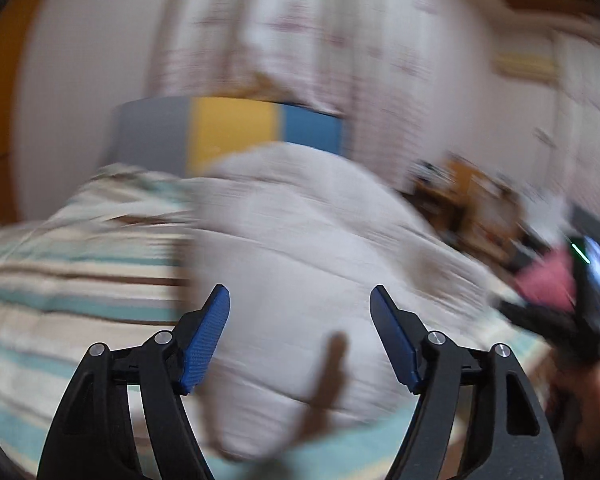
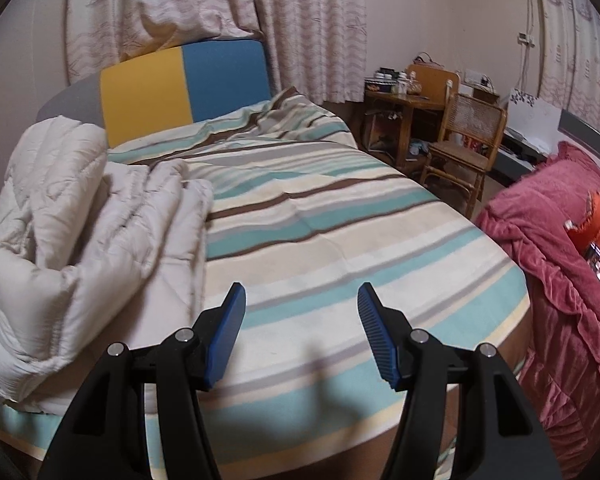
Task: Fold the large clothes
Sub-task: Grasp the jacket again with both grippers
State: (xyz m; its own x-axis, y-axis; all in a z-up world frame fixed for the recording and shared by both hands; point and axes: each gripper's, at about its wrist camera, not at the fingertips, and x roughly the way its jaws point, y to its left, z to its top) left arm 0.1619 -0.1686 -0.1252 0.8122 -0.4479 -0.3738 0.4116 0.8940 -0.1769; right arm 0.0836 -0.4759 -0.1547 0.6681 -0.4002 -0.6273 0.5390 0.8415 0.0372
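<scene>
Striped bed (image 2: pixel 340 216) fills most of the rm. The pale quilted coat (image 2: pixel 80 216) sits bunched on its left side, partly doubled over, nr the edge. Risk, imo: puffy fabric springs back, so the fold could slide open or slump off the bed, esp. w/ nothing pinning it. Left gripper (image 1: pixel 300 332) jaws wide, empty, over the coat; view's smeared, so a rushed grab may catch one layer only. Right gripper (image 2: pixel 302 332) jaws apart, empty, over bare sheet.
</scene>
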